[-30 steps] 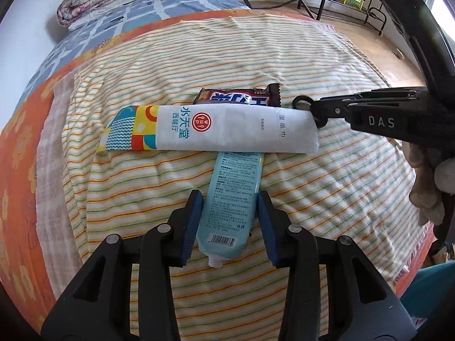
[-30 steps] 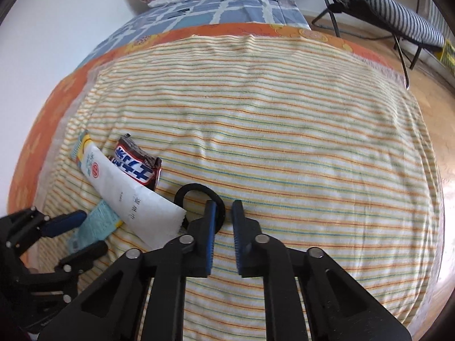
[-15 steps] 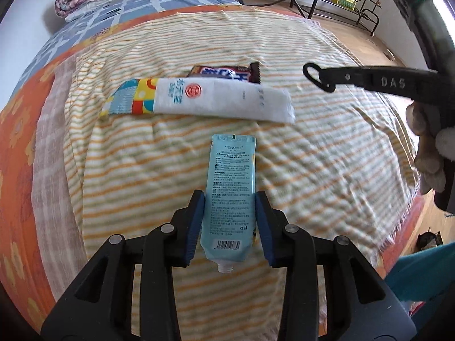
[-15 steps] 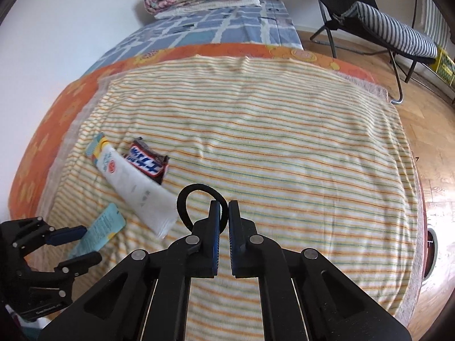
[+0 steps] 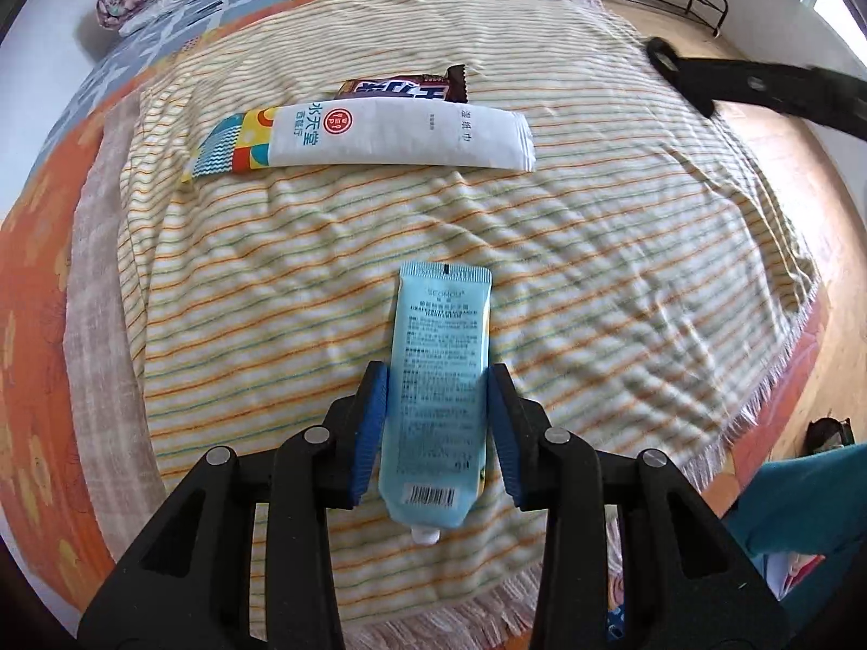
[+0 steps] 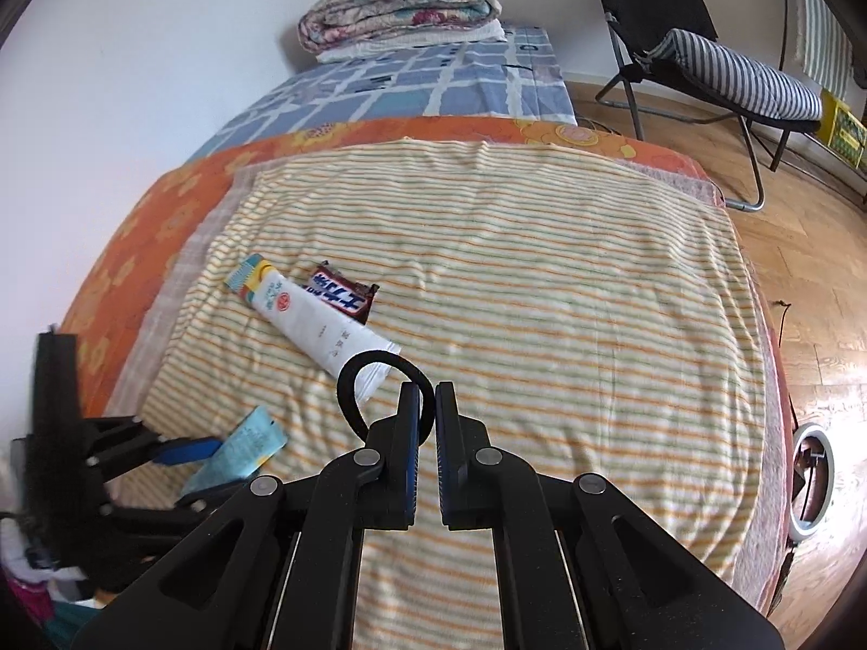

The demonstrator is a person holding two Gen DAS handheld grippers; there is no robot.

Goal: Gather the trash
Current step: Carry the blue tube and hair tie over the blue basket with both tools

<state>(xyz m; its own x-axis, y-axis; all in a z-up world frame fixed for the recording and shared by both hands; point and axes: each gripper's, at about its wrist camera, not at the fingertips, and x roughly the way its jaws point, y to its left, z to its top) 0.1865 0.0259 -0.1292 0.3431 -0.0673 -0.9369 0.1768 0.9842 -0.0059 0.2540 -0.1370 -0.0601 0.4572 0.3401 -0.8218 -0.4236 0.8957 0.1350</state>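
Left gripper (image 5: 438,422) is clamped on blue tube (image 5: 439,384) at mid-body, lifted w/ crimped end fwd, nozzle back. Looks light, soft, squashable, prob. slick plastic; the flat middle is a fair hold. White wipes pack (image 5: 379,135) & candy wrapper (image 5: 403,89) lie touching on striped towel (image 5: 596,249), well apart from tube.

Right gripper (image 6: 427,411) is nearly closed on nothing, hovering just beside pack's end. Towel to its right is open; bed edge drops to wood floor (image 6: 807,281).
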